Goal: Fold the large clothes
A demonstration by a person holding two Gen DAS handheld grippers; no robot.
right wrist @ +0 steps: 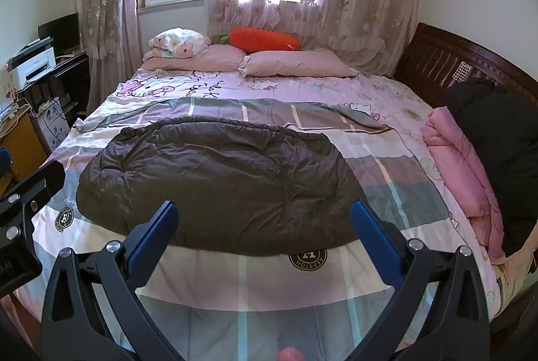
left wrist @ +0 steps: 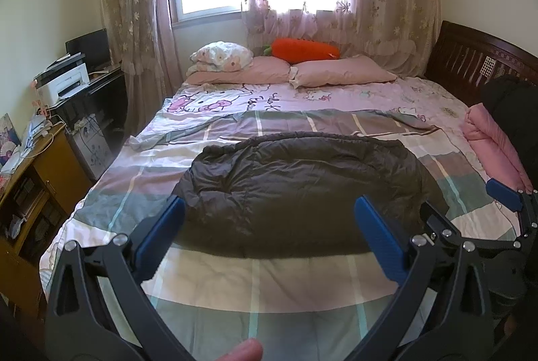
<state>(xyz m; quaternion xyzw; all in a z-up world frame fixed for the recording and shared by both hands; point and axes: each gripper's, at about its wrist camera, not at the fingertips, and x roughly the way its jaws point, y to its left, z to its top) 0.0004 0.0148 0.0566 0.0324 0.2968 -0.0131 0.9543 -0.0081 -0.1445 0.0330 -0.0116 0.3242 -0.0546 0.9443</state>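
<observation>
- Left wrist view: jacket [left wrist: 302, 192] lies bundled on bed [left wrist: 235, 287], seemingly folded.
- Left gripper [left wrist: 269, 213] and right gripper [right wrist: 264, 216]: fingers spread wide, holding nothing.

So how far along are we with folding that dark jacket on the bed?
The dark jacket lies on the checked sheet as one compact, puffy bundle, so some folding looks done, though I cannot tell how many folds. Nothing is in hand: the left tongs and right tongs are both open and hold nothing. Any final fold or tidying remains.

Jacket [right wrist: 215, 179] dark brown, maybe grey; plaid sheet [right wrist: 262, 293]; orange carrot pillow [right wrist: 264, 39].
</observation>
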